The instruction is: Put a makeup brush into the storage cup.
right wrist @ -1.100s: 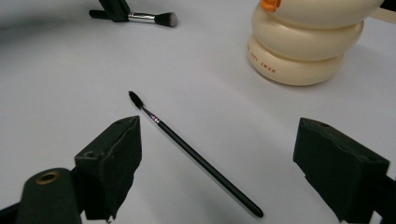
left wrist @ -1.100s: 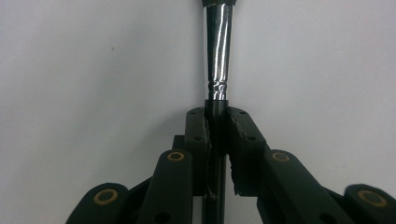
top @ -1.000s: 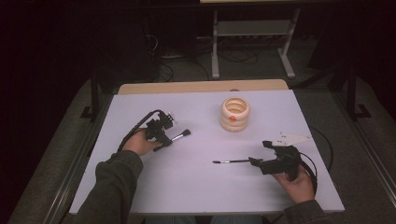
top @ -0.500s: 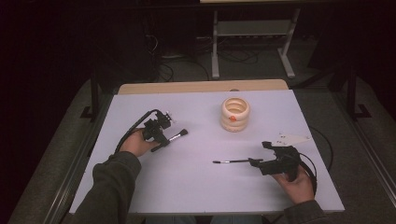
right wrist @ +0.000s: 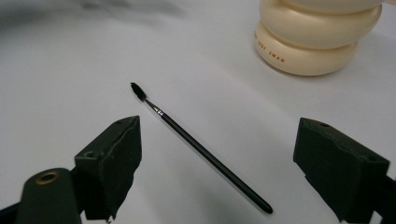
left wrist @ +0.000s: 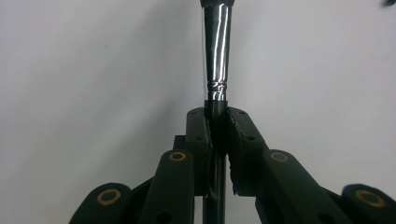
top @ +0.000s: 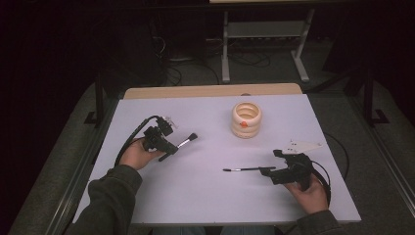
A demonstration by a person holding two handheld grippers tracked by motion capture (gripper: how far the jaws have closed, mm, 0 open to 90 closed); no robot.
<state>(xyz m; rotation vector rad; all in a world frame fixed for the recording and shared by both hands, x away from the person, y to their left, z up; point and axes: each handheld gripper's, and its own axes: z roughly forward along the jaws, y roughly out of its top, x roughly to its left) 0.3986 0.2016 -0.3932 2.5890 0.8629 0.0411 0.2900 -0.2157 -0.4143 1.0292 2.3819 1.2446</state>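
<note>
Nothing has shifted much since the earlier frames: both hands and both brushes sit where they were, the left hand perhaps a shade nearer the person.

Two tools are in play. The left tool has its jaws pressed tight on the dark handle of a thick brush, just below the shiny metal ferrule; in the high view the bristle head points toward the right and up the worktop, held just above it. The right tool has its jaws spread wide and holds nothing; its two pads stand either side of the thin brush, which lies flat on the worktop between them without touching either. That thin brush has a small dark tip at its far end.

Two brushes in all, then: one gripped, one lying free. One cream holder, built like three stacked rings, stands upright farther back, well apart from both tools, with a small orange mark on its side.
</note>
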